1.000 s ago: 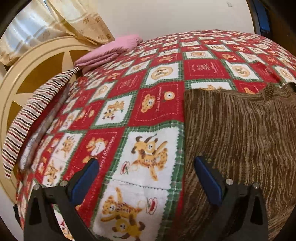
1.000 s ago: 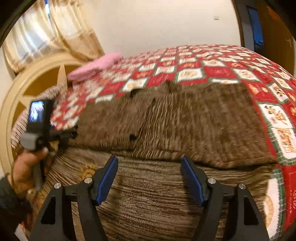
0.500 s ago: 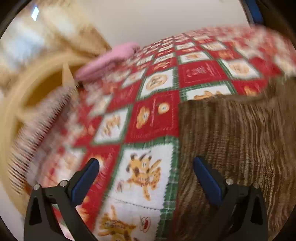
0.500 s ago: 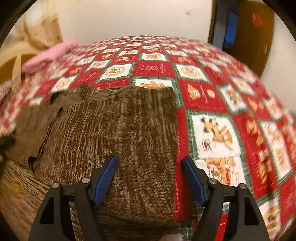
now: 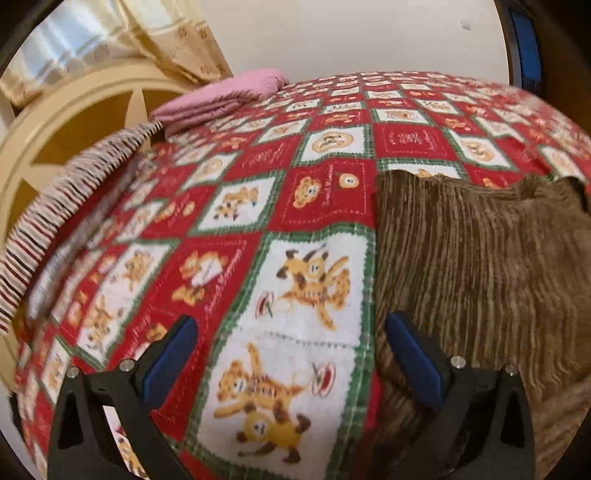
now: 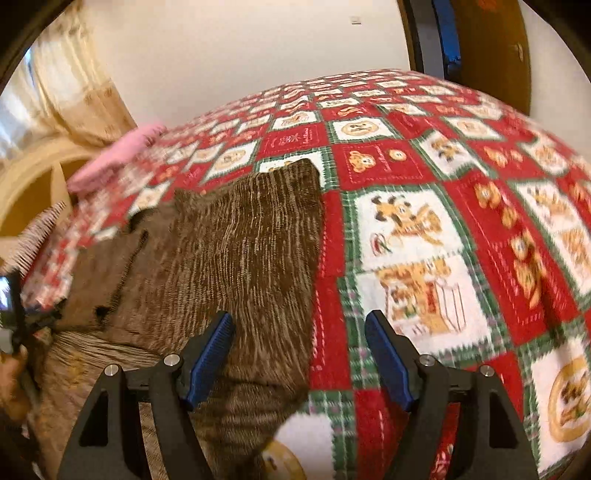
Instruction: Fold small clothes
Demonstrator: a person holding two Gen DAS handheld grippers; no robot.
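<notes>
A brown ribbed knit garment (image 5: 476, 258) lies flat on the red, white and green patchwork bedspread (image 5: 306, 192). In the left wrist view my left gripper (image 5: 290, 354) is open and empty, hovering over the garment's left edge, with its right finger above the cloth. In the right wrist view the garment (image 6: 236, 254) fills the left half. My right gripper (image 6: 299, 354) is open and empty, straddling the garment's right edge near its lower corner. The left gripper's camera (image 6: 9, 295) shows at the far left edge.
A folded pink cloth (image 5: 225, 96) lies at the far side of the bed. A striped cloth (image 5: 55, 206) hangs over the cream headboard (image 5: 44, 122). Curtains (image 5: 122, 33) hang behind it. A dark door (image 6: 491, 48) stands at the back right.
My right gripper has swung to the right, from over the garment's middle to its right edge. My left gripper has stayed at the left edge with small shifts. Both stay open.
</notes>
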